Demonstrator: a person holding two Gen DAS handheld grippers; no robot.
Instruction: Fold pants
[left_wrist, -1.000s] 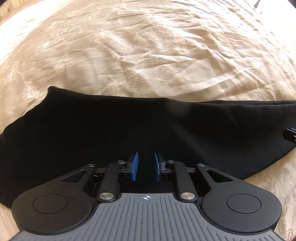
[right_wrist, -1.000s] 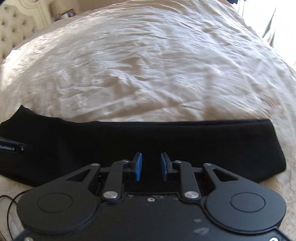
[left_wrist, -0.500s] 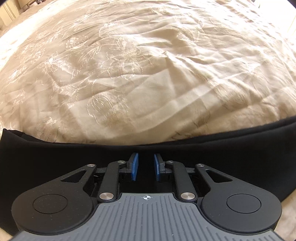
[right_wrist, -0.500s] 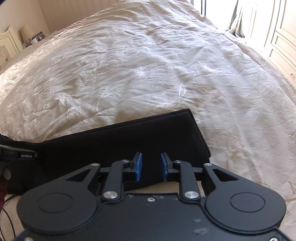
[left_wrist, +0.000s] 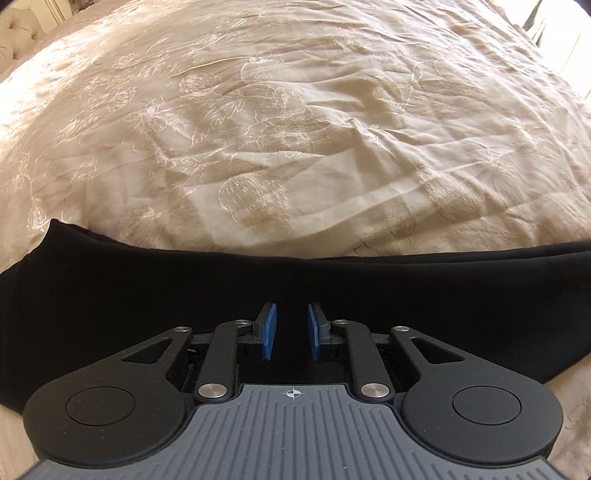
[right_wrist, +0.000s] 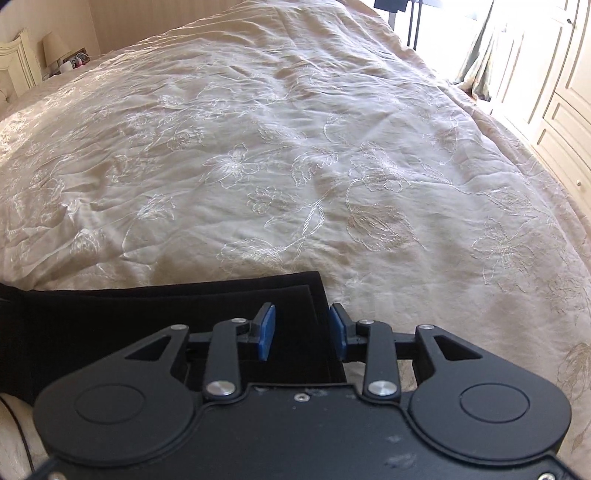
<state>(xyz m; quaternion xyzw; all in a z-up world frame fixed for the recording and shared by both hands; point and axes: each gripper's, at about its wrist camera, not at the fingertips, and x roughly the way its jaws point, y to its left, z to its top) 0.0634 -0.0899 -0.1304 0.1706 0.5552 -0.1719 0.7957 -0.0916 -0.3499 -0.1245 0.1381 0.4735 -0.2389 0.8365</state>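
Along the near edge of the bed (left_wrist: 295, 129) the black pants (left_wrist: 110, 295) lie as a long flat band on the cream embroidered bedspread (right_wrist: 295, 166); through the left wrist camera they run from the left side across to the right, their far edge sagging in a shallow curve; my left claw (left_wrist: 291, 330) sits low over the middle of that band, its blue pads (left_wrist: 269, 332) apart with dark cloth showing between them, gripping nothing; my right claw (right_wrist: 302, 331) stands at the band's right end (right_wrist: 317, 295), where two stacked layers show at the edge; its pads (right_wrist: 266, 330) are spread wide, one over the cloth, the other just past the end over the bedspread; whether either claw touches the fabric I cannot tell; white cupboards (right_wrist: 561, 110) stand beyond the bed's right side.
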